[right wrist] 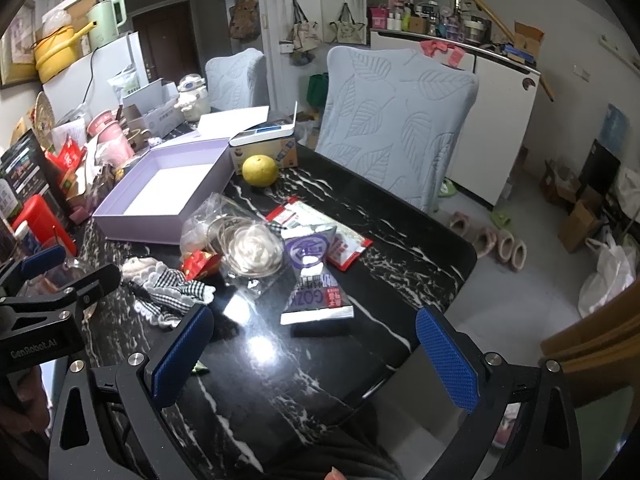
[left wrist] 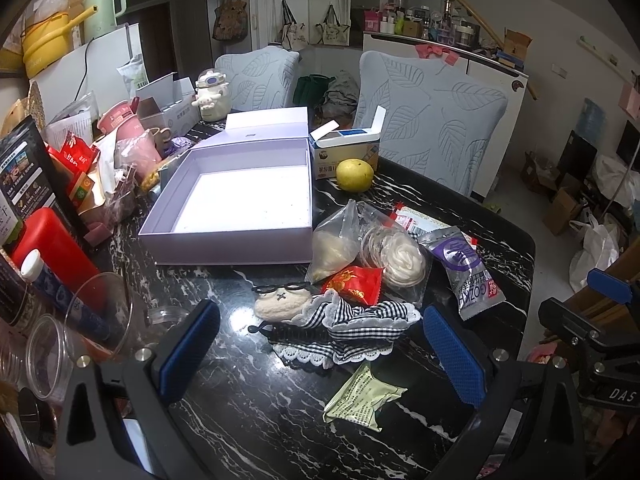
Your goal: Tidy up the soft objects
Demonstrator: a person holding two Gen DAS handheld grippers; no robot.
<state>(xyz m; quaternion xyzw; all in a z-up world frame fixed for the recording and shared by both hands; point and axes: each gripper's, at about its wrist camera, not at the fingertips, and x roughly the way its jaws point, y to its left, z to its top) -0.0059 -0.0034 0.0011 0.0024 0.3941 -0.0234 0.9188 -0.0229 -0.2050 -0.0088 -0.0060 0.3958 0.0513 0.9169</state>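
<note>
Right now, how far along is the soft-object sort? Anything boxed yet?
Nothing looks done: the lavender box holds nothing. Nothing in hand: the left hand-held gripper and right hand-held gripper are both open above the table. Left to do: the plush toy with glasses, gingham cloth and bagged white flower all lie outside the box.

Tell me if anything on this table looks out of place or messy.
Yes. The lavender box sits empty while the checked cloth, plush face and packets lie heaped in front of it. A yellow fruit sits loose beside it.
</note>
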